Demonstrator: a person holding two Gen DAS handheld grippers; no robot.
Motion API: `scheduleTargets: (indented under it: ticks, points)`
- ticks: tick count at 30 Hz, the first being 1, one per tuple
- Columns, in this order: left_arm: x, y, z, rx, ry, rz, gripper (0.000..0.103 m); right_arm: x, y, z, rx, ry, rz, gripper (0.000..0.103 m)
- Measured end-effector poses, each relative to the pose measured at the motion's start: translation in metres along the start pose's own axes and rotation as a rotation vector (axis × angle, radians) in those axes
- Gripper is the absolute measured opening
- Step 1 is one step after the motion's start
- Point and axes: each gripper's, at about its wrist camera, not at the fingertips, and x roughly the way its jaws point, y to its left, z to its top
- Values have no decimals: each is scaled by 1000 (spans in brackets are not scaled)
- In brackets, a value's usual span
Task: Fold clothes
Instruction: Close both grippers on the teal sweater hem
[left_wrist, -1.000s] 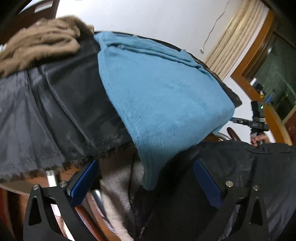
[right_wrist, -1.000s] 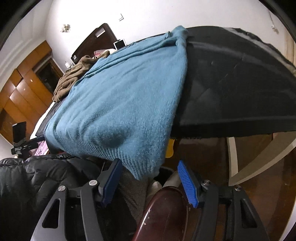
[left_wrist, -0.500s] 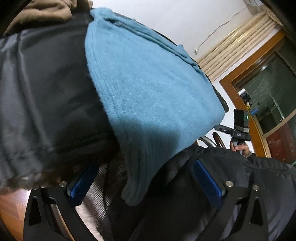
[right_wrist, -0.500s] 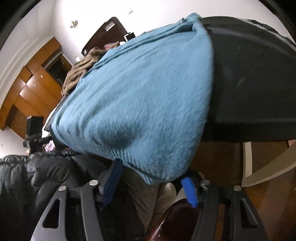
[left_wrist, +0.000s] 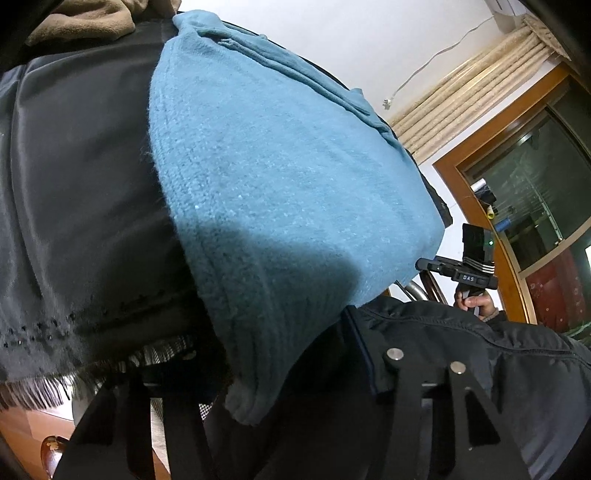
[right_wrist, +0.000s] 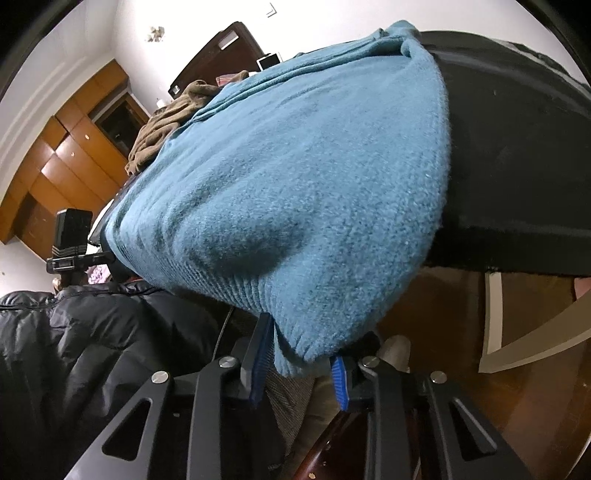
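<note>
The blue sweater (right_wrist: 306, 192) is fuzzy matt knit, ribbed at its hem. Under it, the black cloth (left_wrist: 81, 192) has a faint sheen and frayed edge. Beside the sweater, the puffer jacket (right_wrist: 74, 354) looks glossy, quilted.

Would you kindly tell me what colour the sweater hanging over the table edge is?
The sweater is teal blue, clearest in the right wrist view.

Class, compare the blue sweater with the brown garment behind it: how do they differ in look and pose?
The blue sweater lies spread flat, its ribbed hem hanging over the table edge; the brown garment sits bunched in a heap further back. The sweater has a fuzzy blue knit; the brown garment looks creased. Both rest on the black cloth.
</note>
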Motion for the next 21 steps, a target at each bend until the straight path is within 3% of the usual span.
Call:
scheduleTargets:
  ticks: [5, 8, 12, 14, 16, 21]
  points:
    - [-1, 0, 1, 1, 0, 9, 59, 9, 0, 2, 3, 39, -14, 34]
    - [0, 2, 2, -4, 1, 9, 59, 15, 3, 6, -13, 60, -22, 48]
    - [-1, -1, 1, 8, -1, 16, 59, 17, 9, 8, -44, 60, -8, 50]
    - [-2, -3, 1, 16, -3, 20, 59, 13, 13, 6, -60, 45, 11, 48]
    - [-3, -5, 1, 25, -4, 25, 51, 10, 17, 4, -76, 31, 29, 27]
    - [-7, -11, -1, 49, -10, 42, 23, -5, 27, -2, -125, -26, 101, 21]
